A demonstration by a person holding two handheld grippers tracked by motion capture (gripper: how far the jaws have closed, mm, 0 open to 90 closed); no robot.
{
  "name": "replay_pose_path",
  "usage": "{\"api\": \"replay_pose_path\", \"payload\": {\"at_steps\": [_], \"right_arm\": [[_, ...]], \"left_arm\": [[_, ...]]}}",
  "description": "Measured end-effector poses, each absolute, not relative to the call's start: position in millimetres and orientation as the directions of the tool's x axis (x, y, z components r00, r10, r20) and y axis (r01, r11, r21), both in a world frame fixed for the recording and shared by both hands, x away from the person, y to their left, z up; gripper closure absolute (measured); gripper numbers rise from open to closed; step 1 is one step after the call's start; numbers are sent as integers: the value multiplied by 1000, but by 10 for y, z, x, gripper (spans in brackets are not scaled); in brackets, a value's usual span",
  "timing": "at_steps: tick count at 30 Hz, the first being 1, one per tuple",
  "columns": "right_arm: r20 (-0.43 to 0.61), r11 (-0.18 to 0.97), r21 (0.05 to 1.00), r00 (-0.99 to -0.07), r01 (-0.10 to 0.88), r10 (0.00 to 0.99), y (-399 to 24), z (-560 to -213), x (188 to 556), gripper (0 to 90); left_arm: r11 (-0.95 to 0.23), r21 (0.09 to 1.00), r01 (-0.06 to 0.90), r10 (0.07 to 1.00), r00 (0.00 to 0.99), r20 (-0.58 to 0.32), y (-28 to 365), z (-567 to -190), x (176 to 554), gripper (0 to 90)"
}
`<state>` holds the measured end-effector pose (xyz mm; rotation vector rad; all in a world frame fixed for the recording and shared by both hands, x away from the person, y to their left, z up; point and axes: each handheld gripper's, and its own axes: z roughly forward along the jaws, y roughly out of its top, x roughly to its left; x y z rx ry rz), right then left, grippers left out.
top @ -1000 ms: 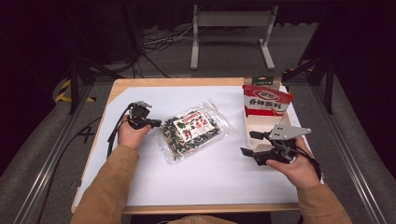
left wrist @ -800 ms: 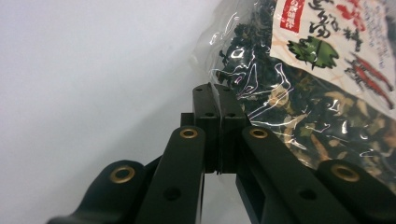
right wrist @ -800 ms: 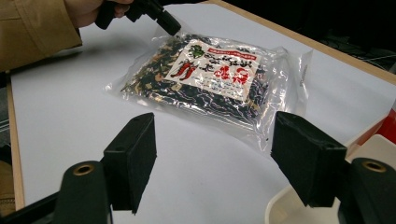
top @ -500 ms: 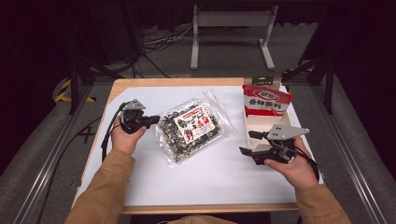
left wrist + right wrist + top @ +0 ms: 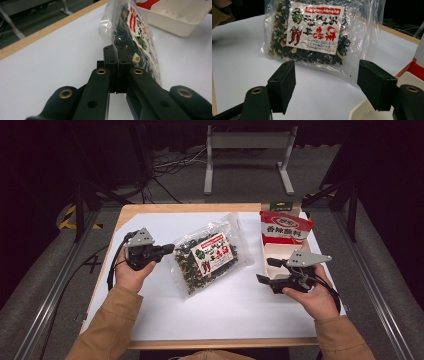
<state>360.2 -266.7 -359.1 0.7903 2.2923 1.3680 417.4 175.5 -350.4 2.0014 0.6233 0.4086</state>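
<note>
A clear bag of dark dried flakes point(image 5: 210, 255) with a white and red label lies mid-table, its left edge raised. My left gripper point(image 5: 170, 249) is shut on that edge; in the left gripper view the jaws point(image 5: 117, 53) meet on the plastic of the bag point(image 5: 135, 27). My right gripper point(image 5: 266, 271) is held open to the right of the bag, and in its own view the open gripper point(image 5: 327, 80) has nothing between its jaws, with the bag point(image 5: 317, 30) tilted up beyond them.
A white tray point(image 5: 312, 247) stands at the table's right side with a red and white packet point(image 5: 286, 227) upright in it. The tray's near corner point(image 5: 362, 110) sits just under my right gripper. White sheet covers the wooden table point(image 5: 200, 209).
My left hand has risen with the bag's edge in its jaws, and the bag's left side has tipped up off the table. The right hand has stayed in place.
</note>
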Motion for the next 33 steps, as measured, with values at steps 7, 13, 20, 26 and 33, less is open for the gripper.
{"api": "replay_pose_path", "payload": {"at_steps": [7,13,20,26,33], "right_arm": [[-21,359,895,-778,266,628,-2661,-3534,3696,309],[-28,364,893,-774,264,632,-2655,-3543,3741,308],[-29,364,890,-762,275,647,-2624,-3564,3911,297],[-55,406,874,-778,266,626,-2517,-3528,4093,363],[-3,388,865,-771,317,637,-2453,-3527,4309,361]], "left_arm": [[-419,890,181,526,847,76,1731,-3386,3965,898],[-419,896,151,497,863,87,1722,-3327,3844,899],[-421,898,131,477,874,96,1722,-3297,3764,898],[-424,897,126,466,880,97,1721,-3295,3739,898],[-423,897,129,432,899,75,1731,-3292,3716,897]]}}
